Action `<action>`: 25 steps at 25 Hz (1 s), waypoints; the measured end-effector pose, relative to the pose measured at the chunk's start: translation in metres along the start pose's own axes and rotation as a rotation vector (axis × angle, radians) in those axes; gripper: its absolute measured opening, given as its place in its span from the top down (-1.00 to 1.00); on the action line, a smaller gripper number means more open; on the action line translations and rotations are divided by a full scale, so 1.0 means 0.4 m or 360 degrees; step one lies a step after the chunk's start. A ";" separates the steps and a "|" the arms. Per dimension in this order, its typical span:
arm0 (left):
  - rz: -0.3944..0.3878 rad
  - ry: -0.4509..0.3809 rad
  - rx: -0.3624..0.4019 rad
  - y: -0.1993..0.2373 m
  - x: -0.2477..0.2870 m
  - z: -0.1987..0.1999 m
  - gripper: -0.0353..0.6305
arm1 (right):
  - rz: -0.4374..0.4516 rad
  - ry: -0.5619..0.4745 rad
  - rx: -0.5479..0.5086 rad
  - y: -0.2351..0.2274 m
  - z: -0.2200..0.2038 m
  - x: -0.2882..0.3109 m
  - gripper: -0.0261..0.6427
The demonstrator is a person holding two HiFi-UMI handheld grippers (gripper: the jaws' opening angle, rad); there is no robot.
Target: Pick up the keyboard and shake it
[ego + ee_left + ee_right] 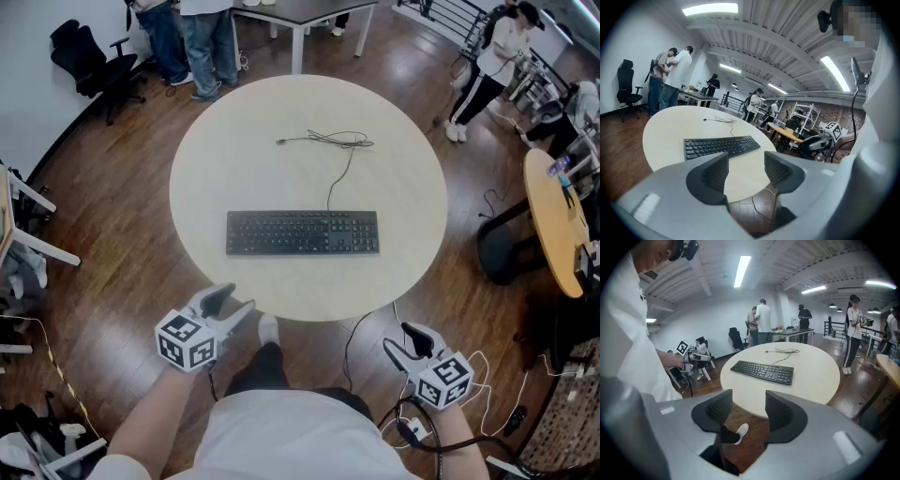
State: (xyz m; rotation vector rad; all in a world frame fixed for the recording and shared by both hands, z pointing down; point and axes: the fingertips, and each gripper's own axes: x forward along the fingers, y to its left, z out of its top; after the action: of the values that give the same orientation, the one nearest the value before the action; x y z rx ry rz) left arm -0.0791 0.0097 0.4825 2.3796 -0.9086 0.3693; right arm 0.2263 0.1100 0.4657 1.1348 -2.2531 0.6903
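Head view, keyboard point(302, 232): black, flat and long, with rows of low keys. It lies on the tabletop well ahead of both pairs of jaws, and nothing touches it.
Head view, tabletop point(234, 141): round, pale, with a smooth matt surface.
Head view, cable point(339, 141): a thin dark cord running from the keyboard's far edge into loose loops beyond it.
Head view, floor point(122, 234): dark, glossy wood planks.
Head view, left gripper point(234, 305): grey shell with dark inner pads and a cube of square markers behind the jaws. The jaws stand apart and empty, just short of the tabletop's near rim.
Head view, right gripper point(403, 345): same build, its jaws aimed at the rim but apart from it. Their spread is hard to judge from this angle.
Head view, cut off: the person's forearms run out at the lower edge.
Left gripper view, jaws: spread wide, ribbed black pads facing each other, nothing between them. The tabletop's rim and the floor show through the gap.
Left gripper view, keyboard: ahead of the jaws, mostly beyond the left one, lying at a slant.
Left gripper view, right gripper: small, off to the right of the jaws.
Right gripper view, jaws: spread wide and empty. A white shoe point(740, 430) and the floor show low in the gap.
Right gripper view, keyboard: straight ahead beyond the jaws, reaching a little right, flat on the tabletop.
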 end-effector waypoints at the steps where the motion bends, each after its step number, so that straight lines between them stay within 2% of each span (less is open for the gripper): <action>1: 0.0005 0.0007 -0.0008 0.045 0.015 0.017 0.19 | -0.0006 -0.0002 0.0022 -0.025 0.021 0.033 0.25; 5: 0.0035 0.0048 -0.0054 0.215 0.077 0.067 0.13 | -0.0023 -0.0003 0.0110 -0.118 0.101 0.164 0.25; 12: 0.0125 0.0149 -0.0264 0.378 0.148 0.032 0.07 | -0.0042 0.0122 0.0213 -0.290 0.133 0.315 0.22; 17: 0.0182 0.0228 -0.0455 0.445 0.176 -0.017 0.07 | 0.0006 0.0214 0.0320 -0.409 0.137 0.407 0.19; 21: 0.0175 0.0257 -0.0538 0.466 0.212 -0.021 0.07 | 0.0054 0.0278 0.0398 -0.488 0.127 0.458 0.17; 25: 0.0224 0.0315 -0.0603 0.507 0.200 -0.038 0.07 | 0.0136 0.0280 0.0490 -0.500 0.131 0.517 0.16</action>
State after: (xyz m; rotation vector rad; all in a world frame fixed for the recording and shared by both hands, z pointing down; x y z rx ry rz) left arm -0.1590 -0.1477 0.6115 1.9054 -0.9602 0.4355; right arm 0.2743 -0.1441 0.6021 1.0709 -2.1038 1.1569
